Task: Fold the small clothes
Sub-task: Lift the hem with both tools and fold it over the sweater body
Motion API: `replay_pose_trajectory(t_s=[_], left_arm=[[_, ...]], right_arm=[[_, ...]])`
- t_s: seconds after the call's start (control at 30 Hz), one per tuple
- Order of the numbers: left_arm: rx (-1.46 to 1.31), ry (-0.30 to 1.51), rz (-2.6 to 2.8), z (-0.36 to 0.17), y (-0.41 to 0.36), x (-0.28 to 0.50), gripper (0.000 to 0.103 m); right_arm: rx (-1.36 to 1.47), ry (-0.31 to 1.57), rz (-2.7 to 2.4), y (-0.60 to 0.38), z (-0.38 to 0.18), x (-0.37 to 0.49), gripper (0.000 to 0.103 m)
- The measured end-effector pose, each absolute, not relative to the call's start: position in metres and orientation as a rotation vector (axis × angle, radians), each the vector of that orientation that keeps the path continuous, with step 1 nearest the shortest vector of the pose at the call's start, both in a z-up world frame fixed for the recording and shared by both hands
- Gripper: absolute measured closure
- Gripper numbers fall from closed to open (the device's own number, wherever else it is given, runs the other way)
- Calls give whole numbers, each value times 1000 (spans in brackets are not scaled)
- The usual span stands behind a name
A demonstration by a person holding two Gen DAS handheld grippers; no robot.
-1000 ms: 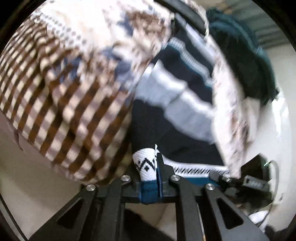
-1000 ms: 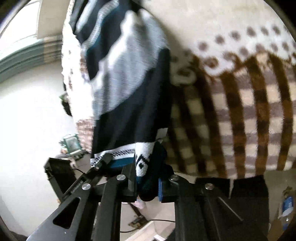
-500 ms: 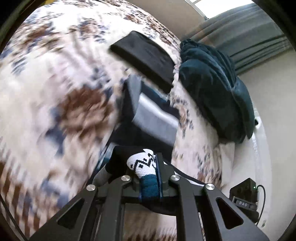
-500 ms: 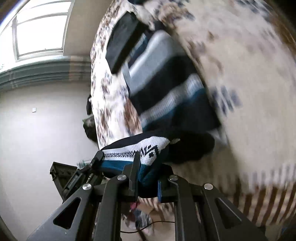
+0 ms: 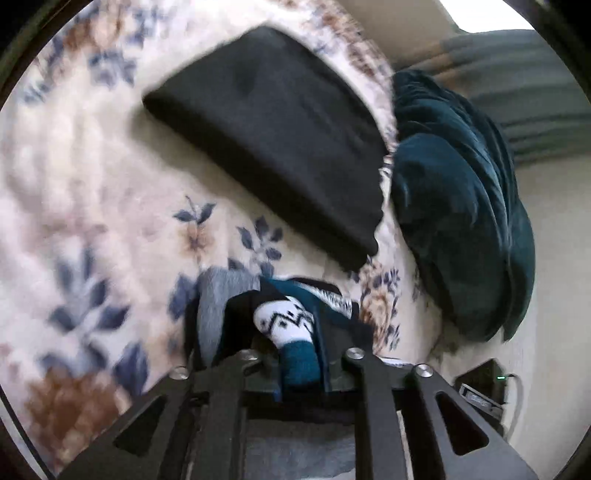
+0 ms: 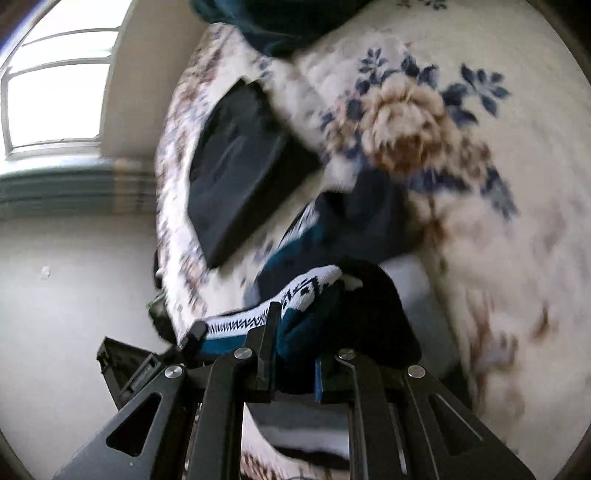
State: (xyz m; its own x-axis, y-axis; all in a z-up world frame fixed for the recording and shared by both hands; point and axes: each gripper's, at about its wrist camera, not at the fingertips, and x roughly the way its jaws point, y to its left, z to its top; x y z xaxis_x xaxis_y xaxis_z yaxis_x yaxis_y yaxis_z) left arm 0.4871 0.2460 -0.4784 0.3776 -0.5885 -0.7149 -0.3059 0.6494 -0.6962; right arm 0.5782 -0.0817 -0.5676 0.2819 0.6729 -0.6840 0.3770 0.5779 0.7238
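A knit sweater [image 5: 291, 325] in navy, teal and grey stripes, with a white zigzag band at its hem, lies bunched on the floral bedspread [image 5: 92, 184]. My left gripper [image 5: 297, 343] has the teal and white hem between its jaws, which are opening; the cloth still fills the gap. My right gripper [image 6: 295, 343] is shut on the same hem, and the sweater's navy body [image 6: 369, 221] is folded over just ahead of it. The hem band runs off to the left in the right wrist view. The rest of the sweater is hidden under the grippers.
A folded black garment [image 5: 277, 140] [image 6: 236, 173] lies on the bedspread [image 6: 480, 110] just beyond the sweater. A dark teal plush blanket [image 5: 461, 221] [image 6: 280, 22] is heaped behind it. Past the bed's edge are a pale wall and a window [image 6: 55, 92].
Both grippers have swept from the bed's striped edge far across the bed, carrying the hem over the sweater's body toward the black garment. The left jaws' gap looks slightly wider.
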Motion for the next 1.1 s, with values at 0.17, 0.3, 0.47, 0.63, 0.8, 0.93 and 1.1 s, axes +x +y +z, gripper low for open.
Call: replay_pose_trajectory(t_s=[0.17,0.3,0.47,0.63,0.8,0.93,1.1], left_arm=[[-991,1156,-201,-493,266,513,61],[-961,1139,-186,-483,277,517,60],[-691,1160,-244,-458,257,508,51],[-570,1218,-273,-468,235,504,51],[-485,1243,-268,-485,214,515,53],[-341,1199,-284,-477,194,516,97],[-331,1092,-264,-442,203,503,97]], right_arm=[[1168,1368,250,-89,-611,632,60],[1201,1302,274,-93,-612,651,46],[959,1293,257,-95,-576,648,44],[646,1316,131,-98,-564,626,44],[599,1355,129,-93,-589,632,44],[479,1346,151,-74,-594,642,87],[319,1281,129,-58,-573,634,98]])
